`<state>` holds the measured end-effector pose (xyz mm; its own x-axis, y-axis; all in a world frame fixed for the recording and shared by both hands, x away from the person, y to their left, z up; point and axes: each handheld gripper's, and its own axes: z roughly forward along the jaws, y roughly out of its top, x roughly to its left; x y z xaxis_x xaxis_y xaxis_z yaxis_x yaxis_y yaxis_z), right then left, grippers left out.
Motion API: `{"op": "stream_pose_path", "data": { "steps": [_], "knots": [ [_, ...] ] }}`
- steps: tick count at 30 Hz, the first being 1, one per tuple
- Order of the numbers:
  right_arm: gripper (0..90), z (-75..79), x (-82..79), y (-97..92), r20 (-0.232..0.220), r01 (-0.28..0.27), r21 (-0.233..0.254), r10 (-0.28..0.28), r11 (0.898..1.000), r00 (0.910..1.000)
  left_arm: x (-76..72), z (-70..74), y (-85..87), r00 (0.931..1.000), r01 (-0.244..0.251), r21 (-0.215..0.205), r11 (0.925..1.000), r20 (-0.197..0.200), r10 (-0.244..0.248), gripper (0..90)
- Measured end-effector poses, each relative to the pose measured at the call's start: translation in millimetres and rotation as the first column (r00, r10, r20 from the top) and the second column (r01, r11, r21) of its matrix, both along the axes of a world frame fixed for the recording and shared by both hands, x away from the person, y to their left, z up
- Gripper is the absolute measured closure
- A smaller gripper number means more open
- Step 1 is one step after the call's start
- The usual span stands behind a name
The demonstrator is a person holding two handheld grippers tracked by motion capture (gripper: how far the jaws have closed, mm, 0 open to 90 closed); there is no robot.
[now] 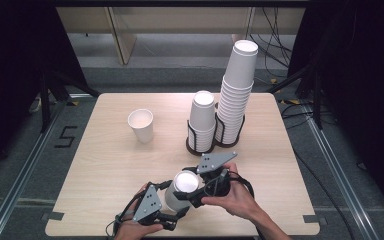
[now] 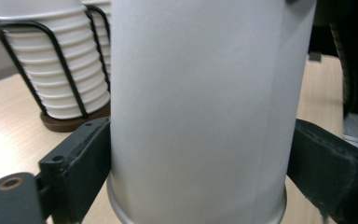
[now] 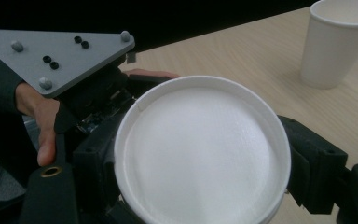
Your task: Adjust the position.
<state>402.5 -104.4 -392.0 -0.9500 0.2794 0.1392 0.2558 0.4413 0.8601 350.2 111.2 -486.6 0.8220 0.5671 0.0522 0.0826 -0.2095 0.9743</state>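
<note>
A white paper cup [image 1: 179, 189] is held above the table's front edge, tilted, its round shallow end [image 3: 200, 154] facing up. My left gripper [image 1: 169, 204] is shut on the cup's wall [image 2: 200, 107], one black jaw pressing each side. My right gripper [image 1: 189, 190] is shut on the same cup near that round end, with jaws on both sides of it. I cannot tell whether the held piece is one cup or nested cups. In the right gripper view, the left gripper's grey plate [image 3: 58, 51] and the hand [image 3: 39, 116] holding it sit just behind the cup.
A single upright paper cup [image 1: 141, 125] stands left of centre on the wooden table [image 1: 105, 165]. Two black wire holders with stacks of upturned cups stand at the back: a short stack [image 1: 202, 120] and a tall one [image 1: 236, 90].
</note>
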Motion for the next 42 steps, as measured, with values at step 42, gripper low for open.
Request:
{"op": "stream_pose_path", "data": {
  "steps": [42],
  "knots": [
    [23.8,3.4,6.6,-16.7,-0.133,-0.023,0.087,0.035,0.996,0.9905,-1.4,9.2,4.4,0.9951,0.062,0.066,0.9958,0.073,-0.067,15.1]
  ]
}}
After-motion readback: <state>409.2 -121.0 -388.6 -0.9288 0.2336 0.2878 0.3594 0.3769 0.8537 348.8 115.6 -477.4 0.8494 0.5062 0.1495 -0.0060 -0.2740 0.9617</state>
